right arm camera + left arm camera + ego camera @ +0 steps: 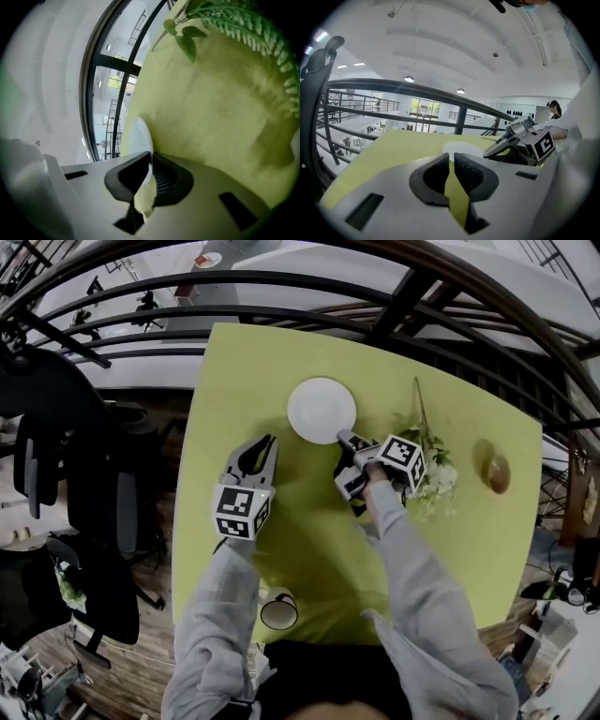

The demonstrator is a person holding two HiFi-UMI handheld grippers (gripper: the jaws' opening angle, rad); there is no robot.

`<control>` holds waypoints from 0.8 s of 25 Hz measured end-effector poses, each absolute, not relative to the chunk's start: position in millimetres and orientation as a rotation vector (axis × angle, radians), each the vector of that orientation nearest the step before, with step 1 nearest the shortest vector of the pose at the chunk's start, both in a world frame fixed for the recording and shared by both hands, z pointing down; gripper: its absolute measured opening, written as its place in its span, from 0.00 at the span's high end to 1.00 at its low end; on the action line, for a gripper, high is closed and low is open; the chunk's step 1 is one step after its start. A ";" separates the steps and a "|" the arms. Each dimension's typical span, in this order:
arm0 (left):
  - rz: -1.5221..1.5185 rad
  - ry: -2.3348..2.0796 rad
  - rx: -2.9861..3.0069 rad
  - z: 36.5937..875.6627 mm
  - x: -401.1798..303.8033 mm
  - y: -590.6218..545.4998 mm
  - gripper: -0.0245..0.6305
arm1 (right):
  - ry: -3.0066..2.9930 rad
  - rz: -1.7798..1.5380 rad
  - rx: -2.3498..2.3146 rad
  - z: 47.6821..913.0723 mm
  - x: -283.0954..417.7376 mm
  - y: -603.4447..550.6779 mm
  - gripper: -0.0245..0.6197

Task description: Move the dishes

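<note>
Yellow-green table, square, set against a dark railing. Black chairs: far left, off the table. Left gripper: over the table's left half, jaws closed tip to tip with nothing between them; only bare tabletop shows through the slit. Its tips are near the plate's left rim, not touching it. Cup: white, upright, at the table's near edge, between the two grey sleeves. Plate: white, round, empty, on the far middle of the table; its near right rim lies between the right gripper's pads. Whether that rim is off the surface cannot be told. Right gripper: reaches in from the plate's right, jaws clamped on the plate's rim, one pad on each face. Flowers: green sprigs with white blooms, lying on the table just right of that gripper. Brown round thing: near the right edge, well apart from the plate; kind unclear.
</note>
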State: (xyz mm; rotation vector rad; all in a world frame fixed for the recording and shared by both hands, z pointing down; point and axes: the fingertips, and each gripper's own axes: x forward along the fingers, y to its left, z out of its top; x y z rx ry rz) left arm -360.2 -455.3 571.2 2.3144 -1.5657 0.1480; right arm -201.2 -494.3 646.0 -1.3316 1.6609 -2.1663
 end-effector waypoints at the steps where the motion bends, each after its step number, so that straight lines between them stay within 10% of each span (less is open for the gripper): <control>1: 0.150 -1.568 2.312 570.8 -361.1 -454.7 0.89 | 1.665 -2.159 -1.325 646.1 -201.6 -493.6 0.91; 20: 0.128 -1.669 2.292 531.9 -382.4 -394.7 0.89 | 1.717 -1.969 -1.213 585.9 -194.5 -452.7 0.94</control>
